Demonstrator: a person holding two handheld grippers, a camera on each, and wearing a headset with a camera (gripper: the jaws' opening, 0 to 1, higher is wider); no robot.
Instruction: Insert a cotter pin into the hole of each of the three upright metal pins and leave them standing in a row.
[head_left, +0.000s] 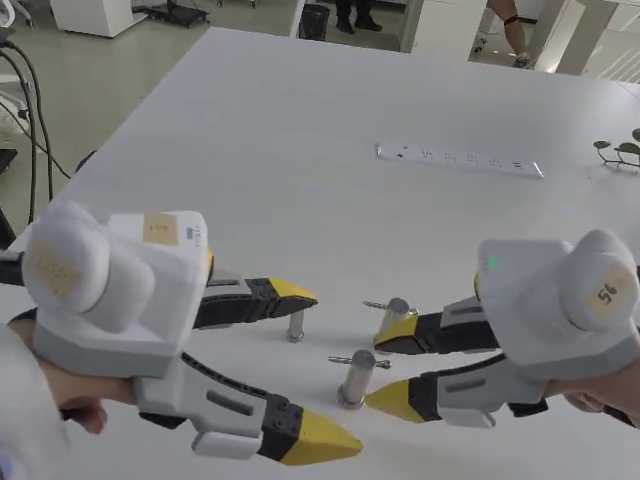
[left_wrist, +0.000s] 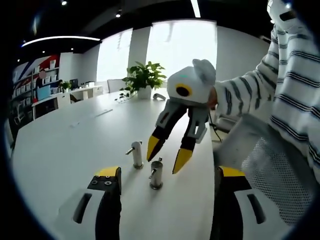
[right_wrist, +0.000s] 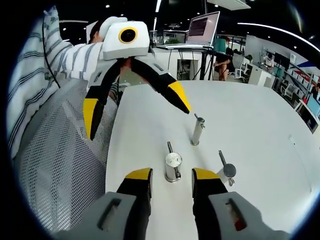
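- Pointing right gripper (head_left: 374, 370) at front pin (head_left: 354, 380), just off its part-open, empty jaws.
- Facing front pin, left gripper (left_wrist: 169, 172) wide open, empty.
- Beyond front pin, second pin (head_left: 296, 325) and third pin (head_left: 396, 312) upright, each with cotter pin (head_left: 347, 360).

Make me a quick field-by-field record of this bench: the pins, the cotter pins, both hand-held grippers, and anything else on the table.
Metal pins: three, upright on the white table
Layout: a triangle, not a straight row
Cotter pins: a thin one shows at each pin's top in the right gripper view
Left hand-held gripper: open, holding nothing
Right hand-held gripper: open, holding nothing, one pin just ahead of its jaws
Also on table: power strip
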